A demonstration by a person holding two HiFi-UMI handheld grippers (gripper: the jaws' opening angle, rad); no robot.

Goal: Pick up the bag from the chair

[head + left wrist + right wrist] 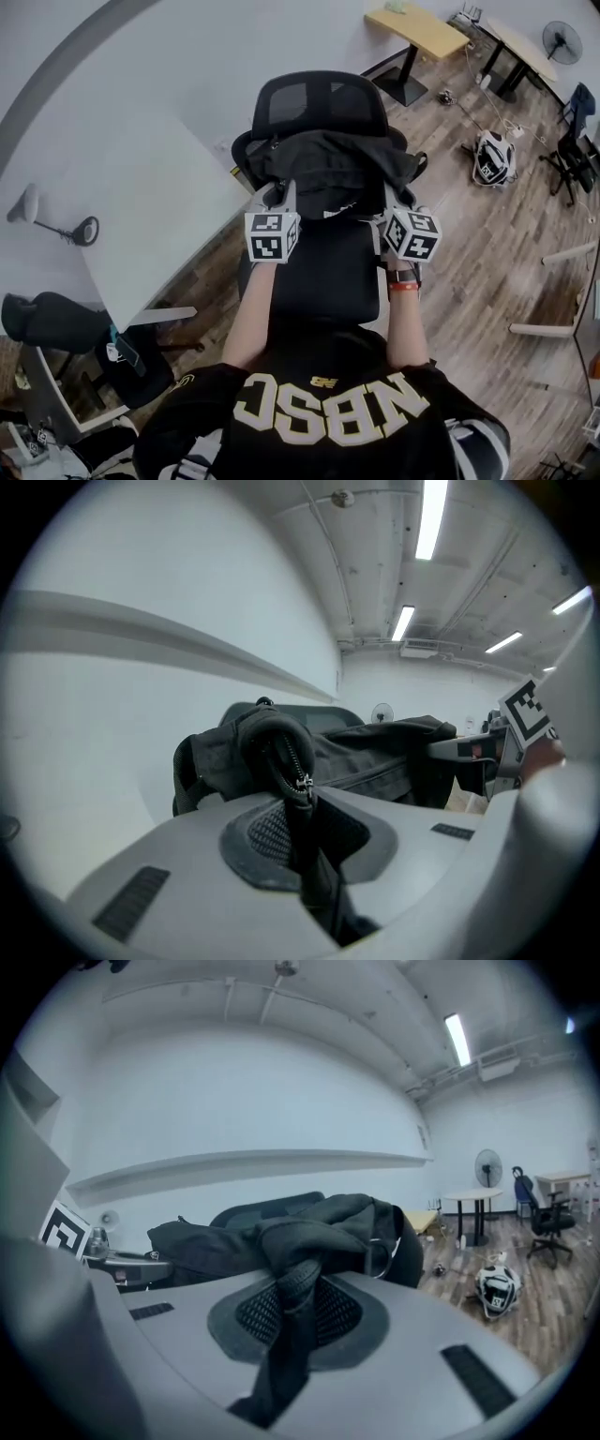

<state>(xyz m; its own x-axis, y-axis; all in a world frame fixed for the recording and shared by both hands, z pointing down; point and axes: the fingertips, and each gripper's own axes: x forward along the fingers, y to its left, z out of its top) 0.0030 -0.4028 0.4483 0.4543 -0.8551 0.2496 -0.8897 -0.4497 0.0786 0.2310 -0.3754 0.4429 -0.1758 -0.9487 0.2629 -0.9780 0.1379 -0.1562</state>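
A black fabric bag (328,169) hangs lifted in front of the black mesh office chair (319,98), above its seat (323,272). My left gripper (278,199) is shut on the bag's left end, where a zipper edge (298,778) is pinched between its jaws. Over on the other side, my right gripper (392,202) is shut on the bag's right end, with a folded strap (298,1288) clamped in its jaws. The bag (375,757) stretches between the two grippers, and a metal ring on the bag (378,1258) shows beside the right grip.
A white table (141,206) stands close on the left of the chair. A helmet (492,157) lies on the wooden floor at the right, with small tables (417,33) and a fan (562,42) beyond. A white curved wall rises behind the chair.
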